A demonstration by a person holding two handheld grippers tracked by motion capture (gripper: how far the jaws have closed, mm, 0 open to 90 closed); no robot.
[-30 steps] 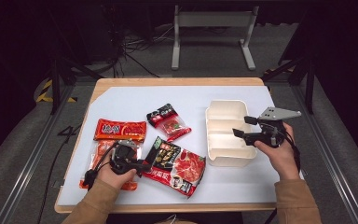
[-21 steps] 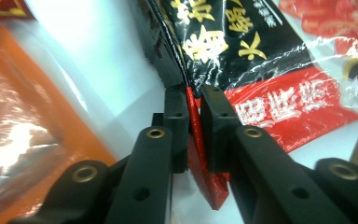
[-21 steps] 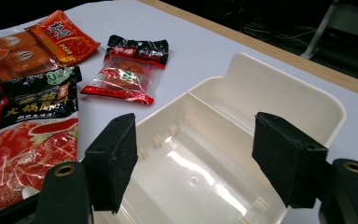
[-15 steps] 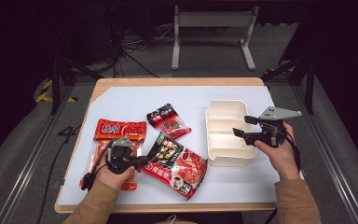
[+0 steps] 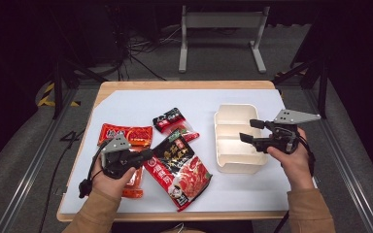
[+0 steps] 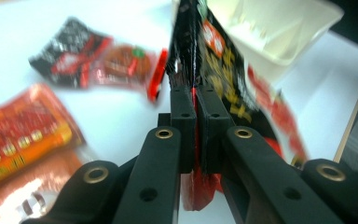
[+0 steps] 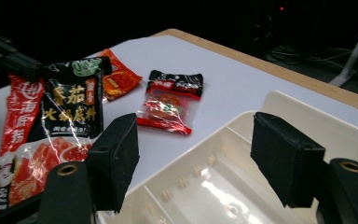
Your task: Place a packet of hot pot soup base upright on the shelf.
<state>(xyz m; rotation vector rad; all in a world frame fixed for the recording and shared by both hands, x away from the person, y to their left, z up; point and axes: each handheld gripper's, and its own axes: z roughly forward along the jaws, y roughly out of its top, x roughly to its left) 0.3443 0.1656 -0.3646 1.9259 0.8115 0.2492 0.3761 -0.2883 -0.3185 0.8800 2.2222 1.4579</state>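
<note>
From above, we see our left tongs (image 5: 145, 156) clamped on the edge of the large soup-base packet (image 5: 179, 167), whose long axis runs diagonally, black top toward the tray, red bottom toward the near table edge. Part of an orange packet (image 5: 126, 136) lies hidden under our left hand (image 5: 109, 177). Our right tongs (image 5: 246, 131) hover, jaws apart and holding nothing, over the white divided tray (image 5: 233, 138). A small red-and-black packet (image 5: 175, 124) lies beside the large one. The white sheet (image 5: 141, 104) covers a wooden table (image 5: 184, 85); the room behind is dark, with cables and a metal stand on the floor.

Along the left tongs (image 6: 195, 93), we find the pads pressed together on the packet's (image 6: 223, 60) thin edge; the jaws have just been closing on it. It rises away from us, blurred, its lower part cut off behind the jaws. The tray (image 6: 270, 28) sits beyond, cropped at the top.

Along the right tongs (image 7: 196, 154), the wide-open pads frame the tray (image 7: 307, 121), its compartments only partly visible. The large packet (image 7: 70, 116) stands lifted at left, lettering upright, with the small packet (image 7: 170, 107) flat beside it.
</note>
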